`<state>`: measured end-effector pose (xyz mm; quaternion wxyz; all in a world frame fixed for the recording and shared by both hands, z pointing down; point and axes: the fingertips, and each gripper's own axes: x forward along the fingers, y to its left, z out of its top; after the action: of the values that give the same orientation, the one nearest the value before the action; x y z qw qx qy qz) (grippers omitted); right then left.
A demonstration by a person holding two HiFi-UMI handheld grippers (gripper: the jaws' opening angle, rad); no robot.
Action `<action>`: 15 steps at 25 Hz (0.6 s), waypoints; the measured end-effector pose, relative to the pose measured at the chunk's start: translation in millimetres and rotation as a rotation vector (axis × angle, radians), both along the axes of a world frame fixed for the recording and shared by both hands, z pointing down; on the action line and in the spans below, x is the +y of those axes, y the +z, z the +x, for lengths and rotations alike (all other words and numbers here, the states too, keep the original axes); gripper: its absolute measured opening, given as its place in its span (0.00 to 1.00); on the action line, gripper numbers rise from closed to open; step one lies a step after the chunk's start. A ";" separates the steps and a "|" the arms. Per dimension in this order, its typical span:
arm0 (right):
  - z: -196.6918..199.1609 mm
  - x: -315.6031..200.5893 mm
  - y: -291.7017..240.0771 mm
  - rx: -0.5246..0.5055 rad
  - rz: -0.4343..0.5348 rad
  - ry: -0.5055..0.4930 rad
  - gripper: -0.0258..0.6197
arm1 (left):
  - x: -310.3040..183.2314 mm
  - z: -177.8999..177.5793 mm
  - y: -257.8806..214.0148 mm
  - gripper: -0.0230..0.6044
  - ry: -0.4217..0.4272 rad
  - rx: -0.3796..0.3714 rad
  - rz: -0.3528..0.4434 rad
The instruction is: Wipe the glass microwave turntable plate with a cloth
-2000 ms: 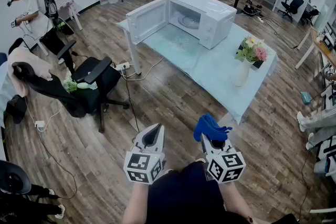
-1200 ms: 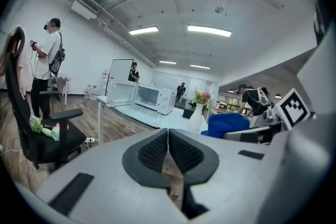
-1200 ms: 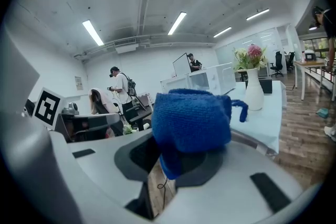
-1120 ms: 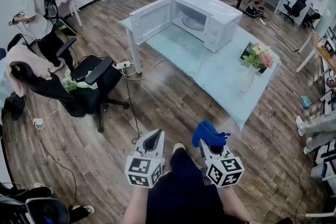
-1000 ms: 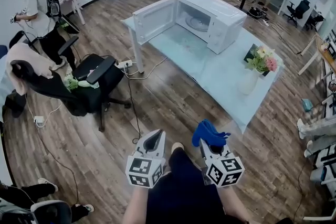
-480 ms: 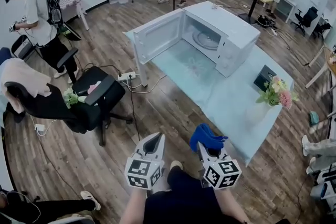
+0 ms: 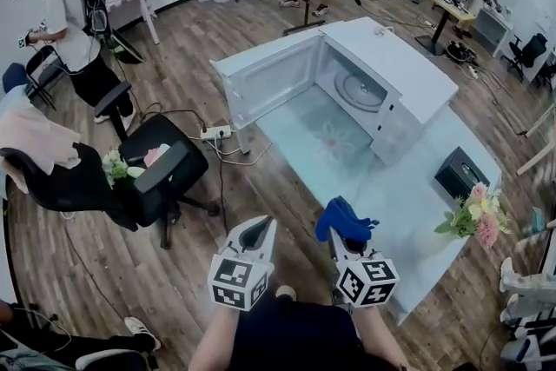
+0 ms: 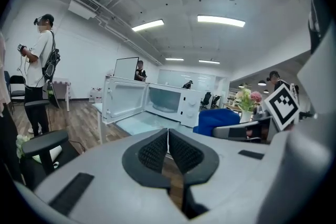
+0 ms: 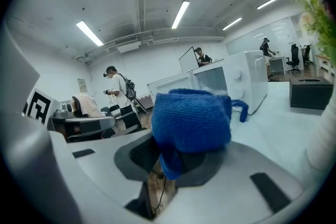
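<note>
A white microwave [image 7: 395,91] stands on the pale table [image 7: 391,204] with its door [image 7: 269,81] swung wide open to the left. The glass turntable plate [image 7: 362,91] lies inside on the oven floor. My right gripper [image 7: 337,232] is shut on a blue knitted cloth [image 7: 343,218], which bulges out over its jaws [image 9: 191,123]. My left gripper [image 7: 258,229] is shut with nothing in it, its pads [image 8: 157,150] pressed together. Both grippers are held low, above the wooden floor, short of the table's near edge.
A black office chair [image 7: 148,174] with a pink garment stands to the left, a power strip [image 7: 214,133] and cables on the floor by the table leg. A flower vase [image 7: 473,226] and a black box [image 7: 459,174] sit on the table's right part. A person [image 7: 65,9] stands far left.
The view has moved closer to the table and microwave, which now fill more of the head view. Both grippers keep the same pose, the blue cloth still held in the right one.
</note>
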<state>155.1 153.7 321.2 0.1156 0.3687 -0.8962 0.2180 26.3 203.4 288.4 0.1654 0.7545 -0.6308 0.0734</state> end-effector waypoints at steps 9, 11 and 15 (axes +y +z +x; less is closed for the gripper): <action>-15.1 -51.0 17.8 0.001 -0.058 0.018 0.14 | -65.4 -12.3 12.6 0.05 0.047 0.003 -0.038; -20.5 -65.1 24.0 0.012 -0.072 0.030 0.14 | -87.9 -13.6 14.7 0.05 0.082 0.000 -0.040; -40.9 -102.7 29.7 0.025 -0.084 0.064 0.14 | -137.1 -27.7 18.0 0.05 0.147 0.007 -0.042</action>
<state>114.2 51.1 351.0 0.1352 0.3948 -0.8724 0.2545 -1.4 66.2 306.4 0.1778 0.7955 -0.5713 0.0959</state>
